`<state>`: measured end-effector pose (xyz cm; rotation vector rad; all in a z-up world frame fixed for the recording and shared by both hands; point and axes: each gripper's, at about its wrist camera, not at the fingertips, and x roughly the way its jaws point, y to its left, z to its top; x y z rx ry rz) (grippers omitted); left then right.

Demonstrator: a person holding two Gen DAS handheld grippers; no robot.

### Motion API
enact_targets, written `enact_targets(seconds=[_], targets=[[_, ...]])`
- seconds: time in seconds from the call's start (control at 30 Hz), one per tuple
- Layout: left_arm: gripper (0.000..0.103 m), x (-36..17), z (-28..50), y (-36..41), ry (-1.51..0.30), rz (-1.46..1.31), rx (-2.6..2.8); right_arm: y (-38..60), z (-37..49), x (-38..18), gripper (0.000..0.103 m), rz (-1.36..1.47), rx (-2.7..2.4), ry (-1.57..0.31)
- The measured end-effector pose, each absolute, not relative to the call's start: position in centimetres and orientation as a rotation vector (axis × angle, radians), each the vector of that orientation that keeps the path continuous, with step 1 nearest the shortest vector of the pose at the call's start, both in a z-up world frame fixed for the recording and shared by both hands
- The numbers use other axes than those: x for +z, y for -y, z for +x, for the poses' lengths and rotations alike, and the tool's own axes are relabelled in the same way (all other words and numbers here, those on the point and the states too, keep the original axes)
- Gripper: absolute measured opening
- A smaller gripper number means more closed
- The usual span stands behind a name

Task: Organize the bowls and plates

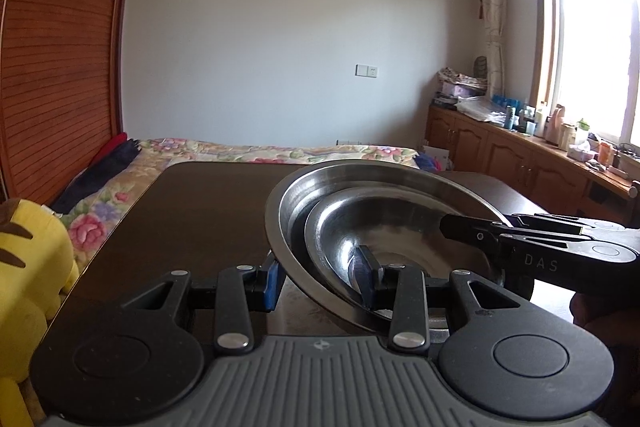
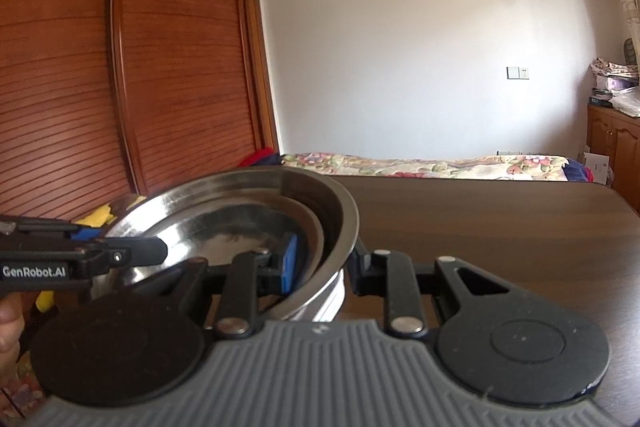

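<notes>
Meanwhile both grippers straddle opposite rims of the nested steel bowls (image 1: 384, 227): left gripper (image 1: 320, 281) and right gripper (image 2: 324, 263) spread, grasping nothing; dark table (image 2: 500, 223) bare beyond.

Dark wooden table (image 1: 192, 211), floral bed (image 1: 248, 151), yellow plush toy (image 1: 28, 267), louvered wardrobe (image 2: 160, 67)

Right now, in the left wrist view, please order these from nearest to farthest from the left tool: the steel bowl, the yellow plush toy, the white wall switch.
1. The shiny steel bowl, nested in a bigger one, straddled by the left tool at its near rim.
2. The yellow plush toy, left, beside the table edge.
3. The white wall switch, on the far wall beyond the bed.
</notes>
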<state>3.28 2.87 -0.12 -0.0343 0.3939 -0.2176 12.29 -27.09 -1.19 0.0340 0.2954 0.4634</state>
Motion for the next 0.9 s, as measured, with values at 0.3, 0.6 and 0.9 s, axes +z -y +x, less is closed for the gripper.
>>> enact_targets(seconds=[0.3,0.6,0.9], targets=[[0.039,-1.1,3.3,-3.4,-0.420,-0.047,-0.212,26.4,12.6,-1.5,0.028,0.026,0.467,-0.329],[0.039,-1.1,3.4,-3.4,-0.422,-0.044,-0.208,26.0,12.8,-1.5,0.028,0.040,0.475,-0.346],[0.053,-1.2,3.4,-3.3,-0.423,-0.031,-0.202,25.8,12.9,-1.4,0.036,0.029,0.493,-0.361]])
